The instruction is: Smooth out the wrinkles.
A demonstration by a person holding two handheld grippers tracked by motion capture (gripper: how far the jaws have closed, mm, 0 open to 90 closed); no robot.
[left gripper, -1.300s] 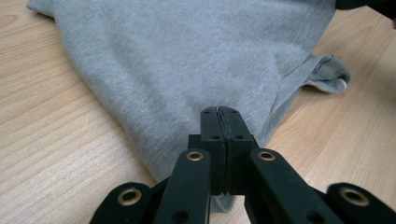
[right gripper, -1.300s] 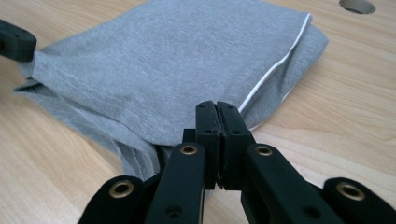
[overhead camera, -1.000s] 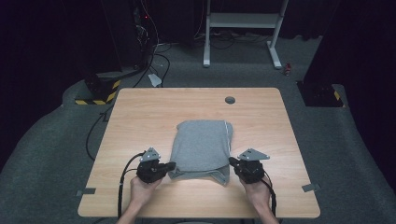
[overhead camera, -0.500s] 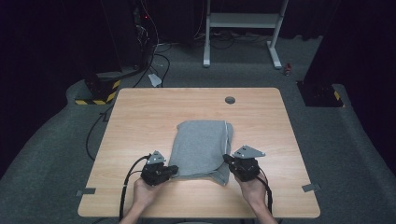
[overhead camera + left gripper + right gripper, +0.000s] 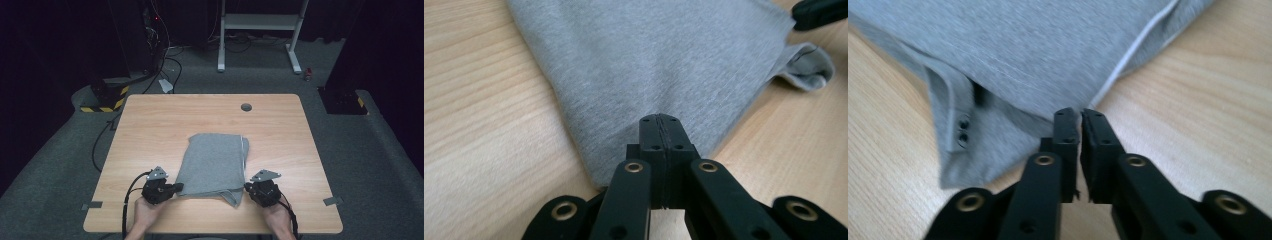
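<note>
A folded grey garment (image 5: 212, 162) lies flat on the wooden table (image 5: 150, 120), nearer the front edge. My left gripper (image 5: 176, 188) is shut on its near-left corner, and in the left gripper view the closed jaws (image 5: 661, 122) sit over the cloth's edge (image 5: 649, 55). At the near-right corner, my right gripper (image 5: 247, 188) has just been opening. Its jaws (image 5: 1080, 116) stand a narrow gap apart with the cloth's corner (image 5: 1023, 45) at their tips, not pinched. A folded-under placket with two buttons (image 5: 962, 127) pokes out beside them.
A round cable hole (image 5: 246, 107) is in the table's far side. Tape marks (image 5: 91, 205) sit at the front corners. On the floor behind are a white stand (image 5: 260, 30), cables and a yellow-black striped box (image 5: 107, 100). Bare wood surrounds the garment.
Both grippers and the garment's near edge have slid toward the table's front edge. The right jaws have parted slightly; the left stay shut.
</note>
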